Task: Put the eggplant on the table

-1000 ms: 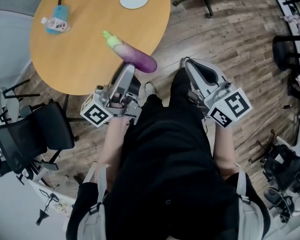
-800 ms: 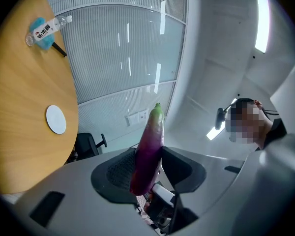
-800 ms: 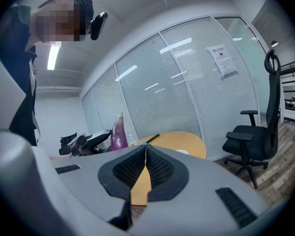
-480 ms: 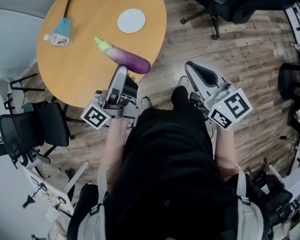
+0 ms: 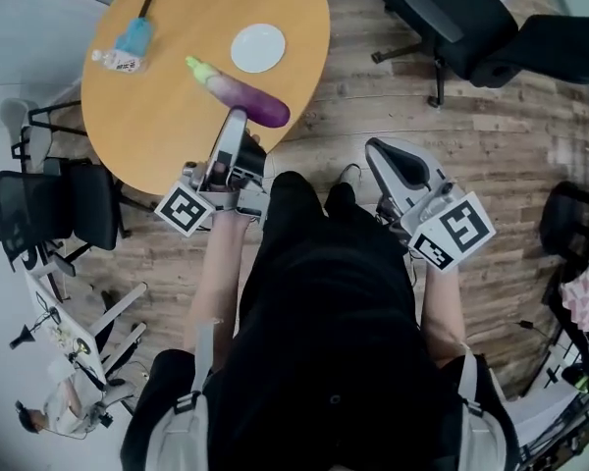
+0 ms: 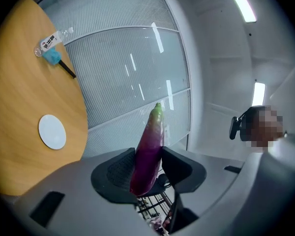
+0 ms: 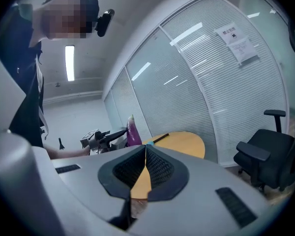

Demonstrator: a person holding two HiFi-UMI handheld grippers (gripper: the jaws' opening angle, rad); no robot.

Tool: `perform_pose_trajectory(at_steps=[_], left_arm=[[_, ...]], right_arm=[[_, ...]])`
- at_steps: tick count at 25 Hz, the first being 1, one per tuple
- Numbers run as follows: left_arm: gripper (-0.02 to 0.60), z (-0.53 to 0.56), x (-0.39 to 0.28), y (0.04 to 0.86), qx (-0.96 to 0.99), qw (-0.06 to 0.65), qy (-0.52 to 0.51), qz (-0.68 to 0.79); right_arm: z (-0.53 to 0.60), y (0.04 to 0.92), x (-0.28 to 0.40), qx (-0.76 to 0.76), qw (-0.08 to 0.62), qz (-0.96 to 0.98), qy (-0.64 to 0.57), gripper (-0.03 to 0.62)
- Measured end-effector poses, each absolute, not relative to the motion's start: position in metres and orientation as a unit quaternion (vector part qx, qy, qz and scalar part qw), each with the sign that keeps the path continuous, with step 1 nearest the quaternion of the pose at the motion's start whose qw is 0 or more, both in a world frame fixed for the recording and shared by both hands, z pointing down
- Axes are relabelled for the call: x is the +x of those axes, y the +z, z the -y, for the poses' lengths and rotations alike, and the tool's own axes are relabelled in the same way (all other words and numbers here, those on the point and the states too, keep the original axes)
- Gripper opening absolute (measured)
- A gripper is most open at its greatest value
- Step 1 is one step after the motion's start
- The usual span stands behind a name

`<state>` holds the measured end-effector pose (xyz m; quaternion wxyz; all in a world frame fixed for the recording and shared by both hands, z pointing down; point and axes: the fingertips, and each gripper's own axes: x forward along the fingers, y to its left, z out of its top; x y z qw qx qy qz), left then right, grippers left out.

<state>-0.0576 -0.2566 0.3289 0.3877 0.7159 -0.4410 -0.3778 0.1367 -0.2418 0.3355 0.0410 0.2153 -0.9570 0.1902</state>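
the room is bright and evenly lit, with soft shadows. in the left gripper view a ceiling strip light (image 6: 241, 1) at upper right glares, and pale streaks reflect on the glass wall (image 6: 132, 77). the eggplant (image 6: 148, 151) looks sharp. all views bend strongly at the edges; both gripper views have black corners.

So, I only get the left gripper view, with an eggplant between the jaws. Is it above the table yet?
Observer: Yes. The head view shows the eggplant above the table, near its edge.
Operator: What is the other gripper doing?
Observer: The right gripper is shut and empty, out over the wood floor.
Operator: Anything in the way there?
Observer: A black office chair stands farther off, beyond it.
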Motion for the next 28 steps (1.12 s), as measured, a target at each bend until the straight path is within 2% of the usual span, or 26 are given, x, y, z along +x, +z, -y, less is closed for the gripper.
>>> perform_pose_trajectory(at_steps=[7, 13, 19, 28], left_arm=[[0.181, 0.286, -0.093, 0.354, 0.686, 0.363, -0.343, 0.529], [0.179, 0.324, -0.124, 0.398, 0.642, 0.381, -0.343, 0.569], [0.179, 0.378, -0.154, 0.459, 0.601, 0.417, -0.298, 0.613], [0.179, 0.429, -0.191, 0.56, 0.478, 0.536, -0.315, 0.62]], right_arm=[[0.274, 0.35, 0.123, 0.169, 0.066, 0.963, 0.199, 0.017], [0.313, 0.355, 0.099, 0.132, 0.095, 0.968, 0.189, 0.017], [0.365, 0.337, 0.066, 0.087, 0.119, 0.976, 0.163, 0.017], [0.428, 0.333, 0.013, 0.057, 0.132, 0.977, 0.157, 0.017]])
